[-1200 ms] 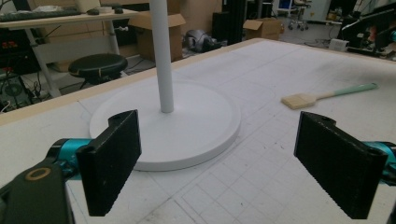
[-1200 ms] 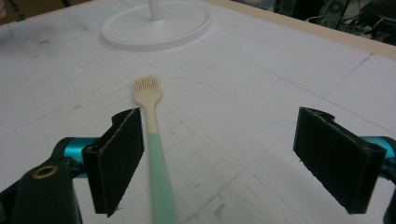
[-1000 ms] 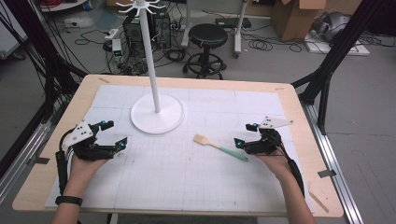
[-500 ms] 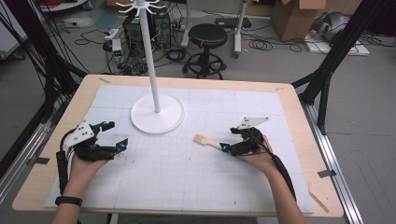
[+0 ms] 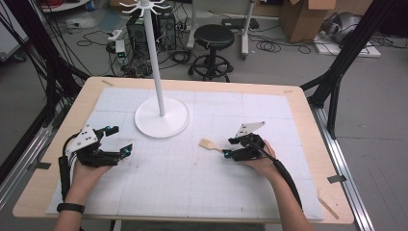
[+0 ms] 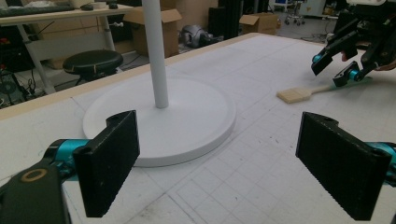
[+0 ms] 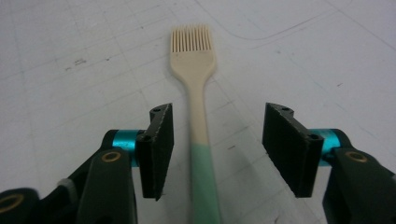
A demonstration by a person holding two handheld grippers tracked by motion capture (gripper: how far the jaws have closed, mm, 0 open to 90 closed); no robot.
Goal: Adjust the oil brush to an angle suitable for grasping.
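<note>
Right gripper [image 7: 212, 154] is down on the mat [image 5: 202, 187], straddling the brush [image 7: 198, 121] at the handle, about where cream meets the green end. Its jaws have just been closing in, but there is a gap on both sides, so nothing is gripped yet: pads clear of the handle. The brush lies flat on the mat, right of the white stand's base [image 5: 161, 118], bristle head pointing toward that base. I read the handle-side approach as deliberate: it keeps the head free and the shaft centred between the pads. Left gripper [image 6: 224, 163] rests on the mat at the left, jaws wide apart with nothing between them, aimed at the stand's base; I'd say it's parked out of the way.
</note>
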